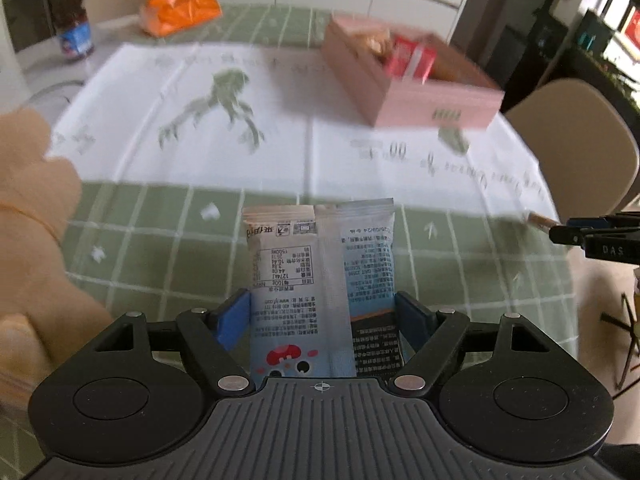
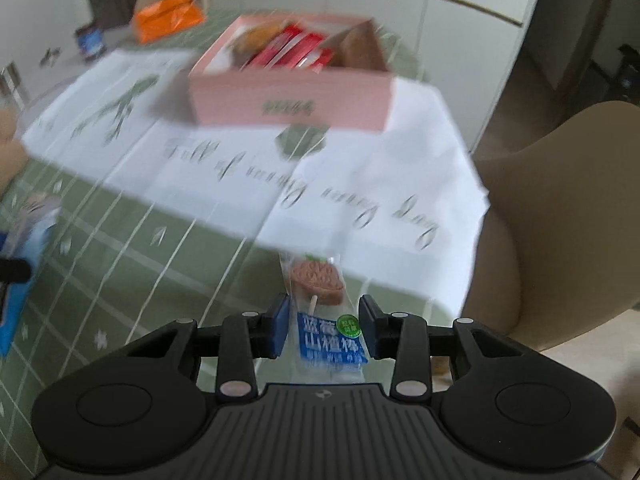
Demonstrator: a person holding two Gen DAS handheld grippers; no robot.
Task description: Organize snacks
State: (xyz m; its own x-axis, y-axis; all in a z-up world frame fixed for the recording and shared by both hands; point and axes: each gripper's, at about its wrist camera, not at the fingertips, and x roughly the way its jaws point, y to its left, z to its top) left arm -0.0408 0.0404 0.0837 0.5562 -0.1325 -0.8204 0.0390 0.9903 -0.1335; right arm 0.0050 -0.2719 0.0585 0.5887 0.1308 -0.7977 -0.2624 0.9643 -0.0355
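Note:
My left gripper (image 1: pixel 323 316) is shut on a blue and white snack packet (image 1: pixel 320 264); the blue pads press its two side edges and it stands up over the green checked tablecloth (image 1: pixel 160 240). My right gripper (image 2: pixel 324 328) is shut on a clear-wrapped lollipop packet (image 2: pixel 320 280) with a blue label. A pink box (image 1: pixel 420 96) (image 2: pixel 288 100) with red packets and other snacks inside sits at the far side on a white printed sheet (image 1: pixel 240 120). The right gripper (image 1: pixel 580 234) shows at the right edge of the left wrist view. The blue packet (image 2: pixel 24 264) shows at the left edge of the right wrist view.
An orange bag (image 1: pixel 180 8) (image 2: pixel 168 20) and a dark jar with a blue label (image 1: pixel 74 36) stand at the far left of the table. A beige chair (image 1: pixel 580 140) (image 2: pixel 560 200) is at the right edge. A hand (image 1: pixel 32 200) is at the left.

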